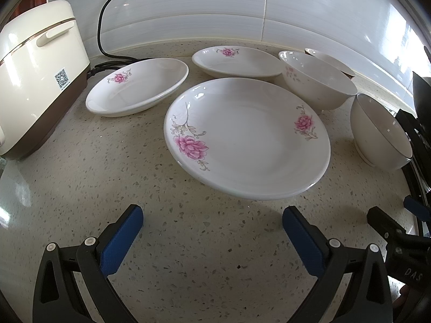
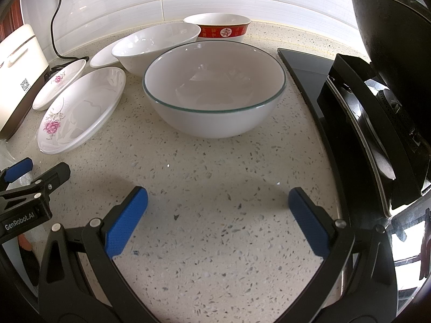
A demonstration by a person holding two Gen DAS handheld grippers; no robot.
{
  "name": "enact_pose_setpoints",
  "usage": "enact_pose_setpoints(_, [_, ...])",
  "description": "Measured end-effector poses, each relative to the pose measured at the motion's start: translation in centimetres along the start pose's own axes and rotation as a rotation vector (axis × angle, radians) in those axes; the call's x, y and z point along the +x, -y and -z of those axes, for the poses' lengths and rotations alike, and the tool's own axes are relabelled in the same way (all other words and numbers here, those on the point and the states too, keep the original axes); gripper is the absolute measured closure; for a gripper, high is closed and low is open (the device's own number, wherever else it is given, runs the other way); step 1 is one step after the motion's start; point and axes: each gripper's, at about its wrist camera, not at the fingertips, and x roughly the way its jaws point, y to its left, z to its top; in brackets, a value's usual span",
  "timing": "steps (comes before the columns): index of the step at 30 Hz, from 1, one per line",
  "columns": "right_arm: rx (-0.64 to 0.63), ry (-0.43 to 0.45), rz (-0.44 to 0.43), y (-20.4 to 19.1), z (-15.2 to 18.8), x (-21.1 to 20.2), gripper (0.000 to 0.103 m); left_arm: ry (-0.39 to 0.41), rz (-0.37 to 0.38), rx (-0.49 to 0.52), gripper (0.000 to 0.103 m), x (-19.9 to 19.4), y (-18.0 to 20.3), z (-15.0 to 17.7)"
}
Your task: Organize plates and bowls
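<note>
Grippers first, nearest the lenses: the left gripper (image 1: 212, 223) sits low in its frame with blue pads spread wide and nothing between them, and the right gripper (image 2: 218, 210) is just as released, bare speckled countertop (image 2: 210, 242) showing through the gap.

Just beyond the left one, at centre frame, lies the large flowered plate (image 1: 246, 137), flat and apart from its neighbours. In the right wrist view the green-rimmed bowl (image 2: 214, 88) stands upright at centre, with the same plate at middle left.

Farther back, two smaller flowered plates (image 1: 137, 86) (image 1: 234, 62) sit toward the upper middle, a floral bowl (image 1: 317, 83) to the upper right. A red-banded bowl (image 2: 218, 28) rests near the tiled wall at the top of the right view. A rice cooker (image 1: 37, 75) fills the upper left; the stove (image 2: 377, 113) runs down the right edge.

Nothing looks sorted yet. The risk I see is glazed rims slipping from the pads: pinching a plate near its edge lets the weight tip it out. The green-rimmed bowl also sits close to the stove edge, so a wide swing could knock it.
</note>
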Motion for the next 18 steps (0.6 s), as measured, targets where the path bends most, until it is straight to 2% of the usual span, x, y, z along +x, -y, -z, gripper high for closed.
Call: enact_pose_setpoints(18, [0.006, 0.000, 0.007, -0.17, -0.09, 0.01, 0.000, -0.001, 0.012, 0.018, 0.000, -0.31, 0.04, 0.30])
